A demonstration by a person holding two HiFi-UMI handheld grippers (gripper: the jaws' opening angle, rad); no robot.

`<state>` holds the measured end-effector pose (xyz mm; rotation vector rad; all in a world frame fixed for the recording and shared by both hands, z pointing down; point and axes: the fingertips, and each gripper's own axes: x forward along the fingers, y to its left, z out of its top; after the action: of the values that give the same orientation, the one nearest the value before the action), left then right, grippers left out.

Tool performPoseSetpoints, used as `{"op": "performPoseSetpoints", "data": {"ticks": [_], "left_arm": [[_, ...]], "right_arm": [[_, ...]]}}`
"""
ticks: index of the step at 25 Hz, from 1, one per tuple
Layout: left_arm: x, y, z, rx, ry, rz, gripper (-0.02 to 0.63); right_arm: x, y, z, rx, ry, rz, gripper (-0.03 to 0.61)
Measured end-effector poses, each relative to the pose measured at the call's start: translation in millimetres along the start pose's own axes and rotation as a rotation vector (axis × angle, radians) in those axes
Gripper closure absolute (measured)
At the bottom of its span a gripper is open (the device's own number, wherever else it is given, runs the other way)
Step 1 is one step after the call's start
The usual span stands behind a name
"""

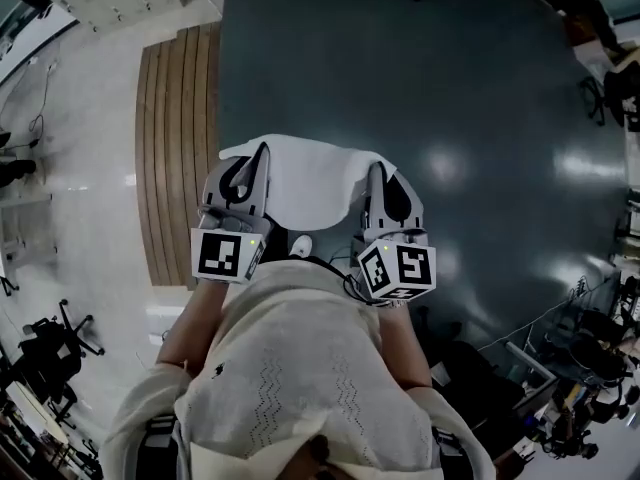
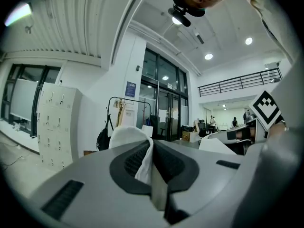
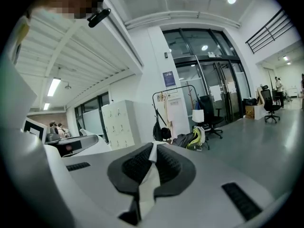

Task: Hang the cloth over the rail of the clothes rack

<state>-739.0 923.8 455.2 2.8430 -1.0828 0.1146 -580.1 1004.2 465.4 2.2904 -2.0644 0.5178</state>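
A white cloth (image 1: 305,180) is stretched between my two grippers, held in front of the person above the dark floor. My left gripper (image 1: 262,154) is shut on the cloth's left edge, and a fold of cloth (image 2: 144,161) shows pinched between its jaws. My right gripper (image 1: 377,170) is shut on the right edge, with a strip of cloth (image 3: 148,177) squeezed between its pads. The clothes rack (image 2: 129,100) stands far ahead by the glass doors, a black frame with a top rail (image 3: 174,93) and items hanging from it. Both grippers are well short of the rack.
White lockers (image 2: 55,123) line the wall left of the rack. Bags (image 3: 192,138) lie at its foot, with an office chair (image 3: 212,116) beside it. A slatted wooden strip (image 1: 176,148) runs along the floor at left. Desks and cables (image 1: 585,378) crowd the right.
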Motion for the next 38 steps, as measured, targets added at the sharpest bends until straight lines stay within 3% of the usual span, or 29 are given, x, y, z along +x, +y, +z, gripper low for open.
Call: {"op": "performPoseSetpoints", "data": {"ticks": [6, 11, 14, 17, 27, 38], "left_arm": [[90.4, 74.8, 30.9, 0.035, -0.029, -0.002, 0.594], [147.9, 114.0, 59.4, 0.002, -0.1, -0.016, 0.594], [169.2, 135.0, 57.8, -0.011, -0.094, -0.015, 0.594], [187.3, 146.9, 46.1, 0.014, -0.036, -0.03, 0.594], [312.3, 144.8, 46.5, 0.042, -0.001, -0.043, 0.594], [501.4, 111.7, 87.2, 0.079, -0.039, 0.011, 0.594]], "right_arm": [[102.2, -5.4, 49.3, -0.031, -0.023, 0.001, 0.554], [168.9, -8.0, 73.7, -0.01, -0.038, -0.014, 0.554], [198.8, -0.3, 75.2, -0.009, -0.027, -0.006, 0.554], [219.4, -9.6, 80.1, -0.006, -0.022, -0.021, 0.554], [305.2, -100.3, 104.6, 0.021, -0.027, -0.046, 0.554], [427.1, -244.2, 187.8, 0.013, -0.066, 0.025, 0.554]]}}
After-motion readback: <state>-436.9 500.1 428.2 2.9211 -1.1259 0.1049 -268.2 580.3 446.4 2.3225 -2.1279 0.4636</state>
